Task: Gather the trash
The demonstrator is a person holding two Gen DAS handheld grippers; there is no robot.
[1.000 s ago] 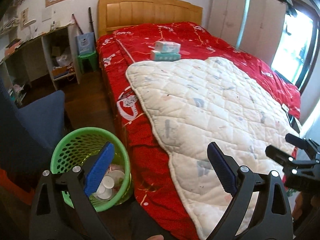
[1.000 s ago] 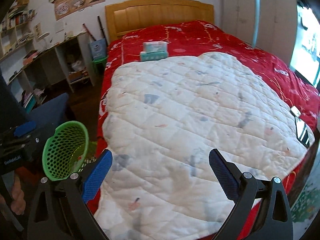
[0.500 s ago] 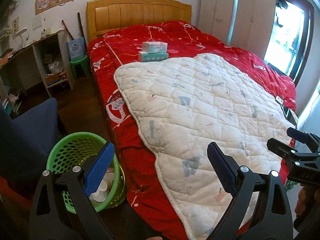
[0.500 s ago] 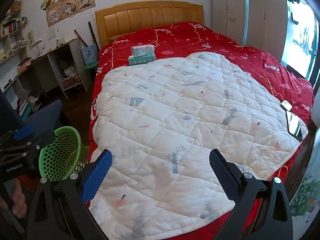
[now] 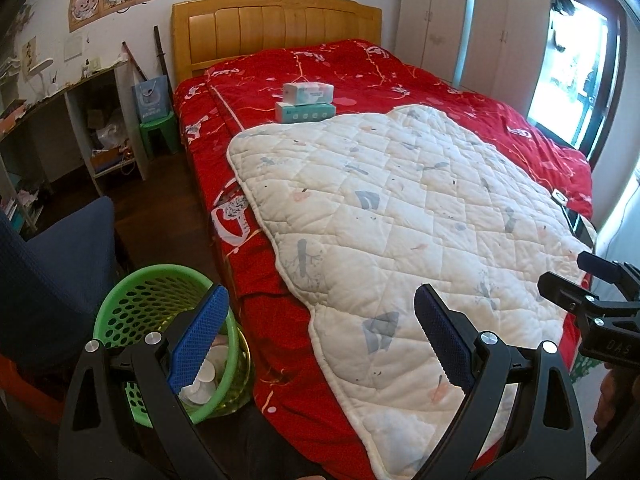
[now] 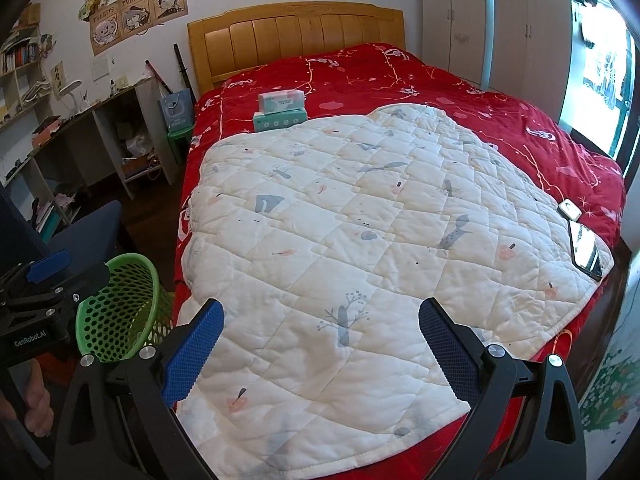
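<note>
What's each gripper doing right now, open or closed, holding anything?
Left gripper: open, holding nothing.
Right gripper: open, holding nothing.

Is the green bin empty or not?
Not empty: the left wrist view shows white cup-like pieces at the bottom of the green basket. How full, cannot tell.

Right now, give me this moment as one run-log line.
left gripper: open, empty | right gripper: open, empty | green basket: holds white trash, beside bed | white quilt: no trash seen

Both looking from the bed's (image 5: 280, 320) foot toward the headboard (image 6: 296, 40), set well back; left offset leftward; sharing the white quilt (image 6: 360, 240).
</note>
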